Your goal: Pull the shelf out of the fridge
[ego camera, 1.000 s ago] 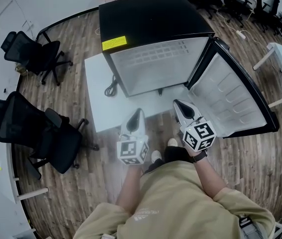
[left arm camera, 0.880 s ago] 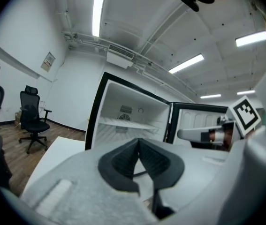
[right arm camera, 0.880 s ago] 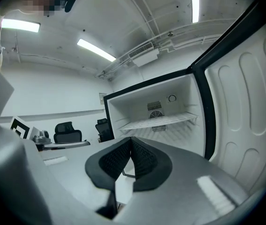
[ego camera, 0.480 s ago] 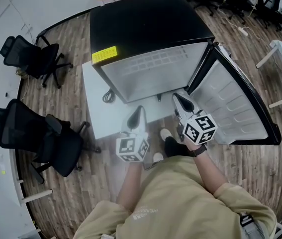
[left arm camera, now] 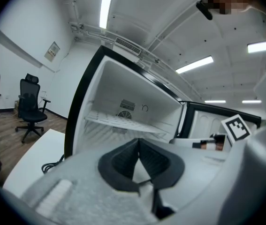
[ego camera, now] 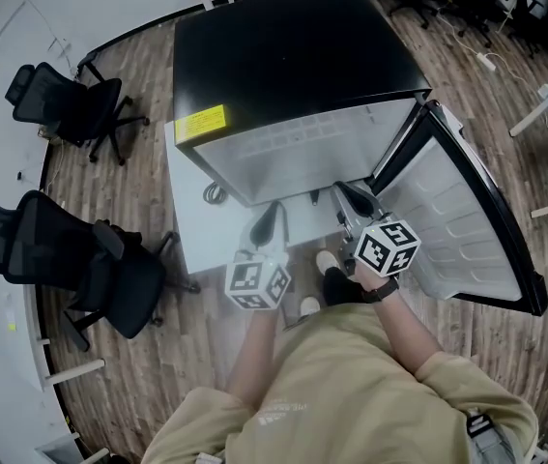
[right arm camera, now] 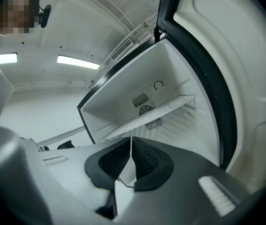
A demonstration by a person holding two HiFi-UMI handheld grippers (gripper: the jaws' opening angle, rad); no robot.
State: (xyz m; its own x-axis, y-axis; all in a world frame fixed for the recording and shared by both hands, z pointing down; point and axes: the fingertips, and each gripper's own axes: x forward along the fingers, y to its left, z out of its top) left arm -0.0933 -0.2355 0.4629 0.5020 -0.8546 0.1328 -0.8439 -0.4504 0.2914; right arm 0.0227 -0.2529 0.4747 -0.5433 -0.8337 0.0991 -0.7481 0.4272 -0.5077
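Lowest in the head view is the person's tan-sleeved torso, with both arms reaching up the frame. The left gripper (ego camera: pixel 270 216) has its jaws pressed together on nothing, and so does the right gripper (ego camera: pixel 349 197), as each gripper's own view shows. Each gripper carries a cube of black-and-white square markers, which are codes and not words. Both tips hang over the front edge of the white counter (ego camera: pixel 188 228), just short of the fridge (ego camera: pixel 293 51) that stands on it with its door (ego camera: pixel 467 225) swung wide to the right.

The shelf (left arm camera: pixel 123 122), a white wire rack, is seated across the cavity about halfway up, and neither gripper touches it. The step in hand looks like the reach-in, before any grasp. The next move probably calls for opening the jaws, closing on the shelf's front rail near each end, and drawing it straight out level so it doesn't bind on its side ledges.

A yellow label (ego camera: pixel 201 124) sits on the fridge's front left corner, with print too small to read. A wall notice (left arm camera: pixel 53 52) is likewise illegible.
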